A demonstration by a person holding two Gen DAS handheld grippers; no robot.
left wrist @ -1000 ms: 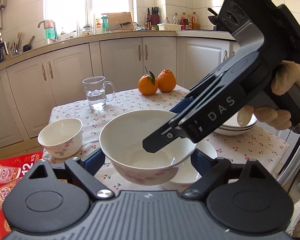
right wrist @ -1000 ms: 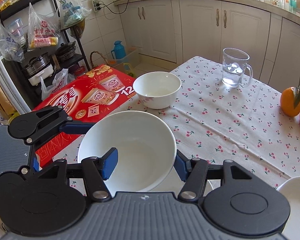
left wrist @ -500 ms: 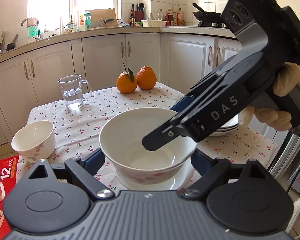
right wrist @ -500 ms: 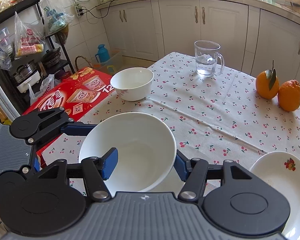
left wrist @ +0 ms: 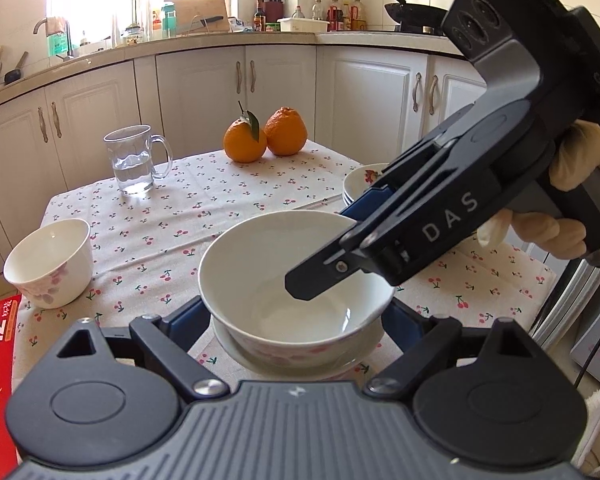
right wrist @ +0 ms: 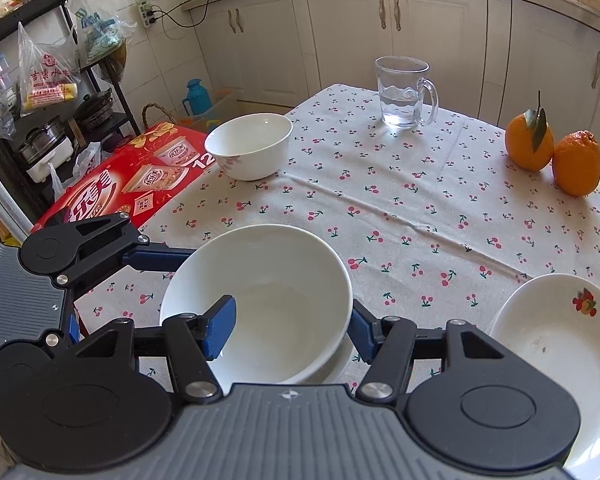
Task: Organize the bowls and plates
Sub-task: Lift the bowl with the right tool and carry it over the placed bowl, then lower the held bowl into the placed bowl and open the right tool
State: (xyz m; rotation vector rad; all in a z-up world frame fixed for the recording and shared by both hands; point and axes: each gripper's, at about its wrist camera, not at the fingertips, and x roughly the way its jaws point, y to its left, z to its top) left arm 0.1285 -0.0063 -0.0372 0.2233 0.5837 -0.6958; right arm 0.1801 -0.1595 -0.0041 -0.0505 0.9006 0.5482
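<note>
A large white bowl (left wrist: 284, 276) with pink flowers on its outside is gripped by both grippers. My left gripper (left wrist: 296, 320) clamps it from both sides under the rim. My right gripper (right wrist: 290, 332) is shut across the bowl's (right wrist: 260, 280) right wall, with one blue pad inside and the other outside. In the left wrist view the right gripper (left wrist: 332, 246) reaches in from the right, held by a gloved hand (left wrist: 572, 200). The bowl hangs in or just over a white dish (left wrist: 228, 344) near the table's front edge; I cannot tell whether they touch.
A smaller white bowl (right wrist: 250, 146) stands at the table's left edge. A stack of white plates (right wrist: 552, 344) with a fruit print lies to the right. A glass mug (right wrist: 404, 92) of water and two oranges (right wrist: 552, 148) stand farther back. A red box (right wrist: 112, 184) lies beside the table.
Both grippers have carried the large bowl together across the table and lower. It now hangs right over the white dish, which earlier showed only partly beneath it.
</note>
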